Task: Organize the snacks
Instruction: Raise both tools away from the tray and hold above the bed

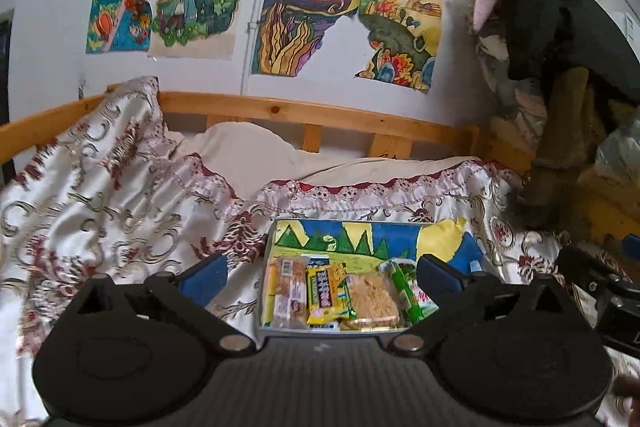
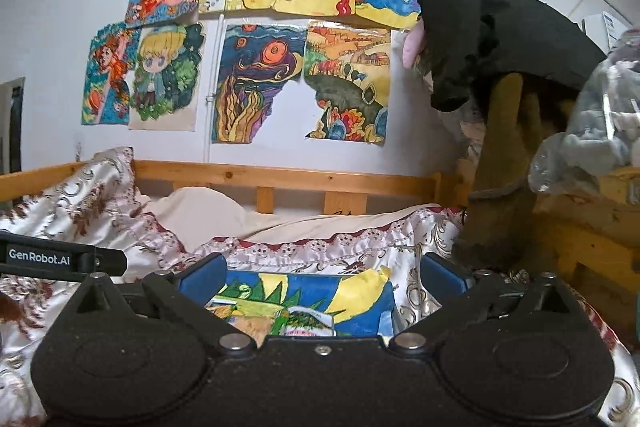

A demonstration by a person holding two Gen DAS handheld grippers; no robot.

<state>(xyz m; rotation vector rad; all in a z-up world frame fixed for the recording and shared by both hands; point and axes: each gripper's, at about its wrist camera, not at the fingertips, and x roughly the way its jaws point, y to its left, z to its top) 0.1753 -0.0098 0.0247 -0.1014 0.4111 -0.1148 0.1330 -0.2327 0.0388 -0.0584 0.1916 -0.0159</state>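
Left wrist view: the left gripper (image 1: 320,279) has its blue-padded fingers (image 1: 204,277) spread wide and holding nothing. Between them, at about 12 o'clock and slightly below, sits a shallow tray (image 1: 360,239) with a painted landscape lining, resting on the patterned bedspread (image 1: 100,187). The snacks lie side by side along the tray's near edge: a pale wafer pack (image 1: 285,293) at 11 o'clock, a yellow bar (image 1: 325,295) beside it, a clear-wrapped crispy cake (image 1: 374,301), and a green stick pack (image 1: 406,293) at 1 o'clock. Their long axes run away from the camera, roughly in line with the fingers. Part of the other gripper shows at 3 o'clock.

Right wrist view: the right gripper (image 2: 320,279) also has its fingers (image 2: 204,277) spread and empty. The same tray (image 2: 360,303) lies at 12 o'clock, largely hidden by the gripper body; only one green-and-white packet (image 2: 306,323) peeks out.

The left gripper looks better lined up over the row, so I judge it the nearer one for a pick.
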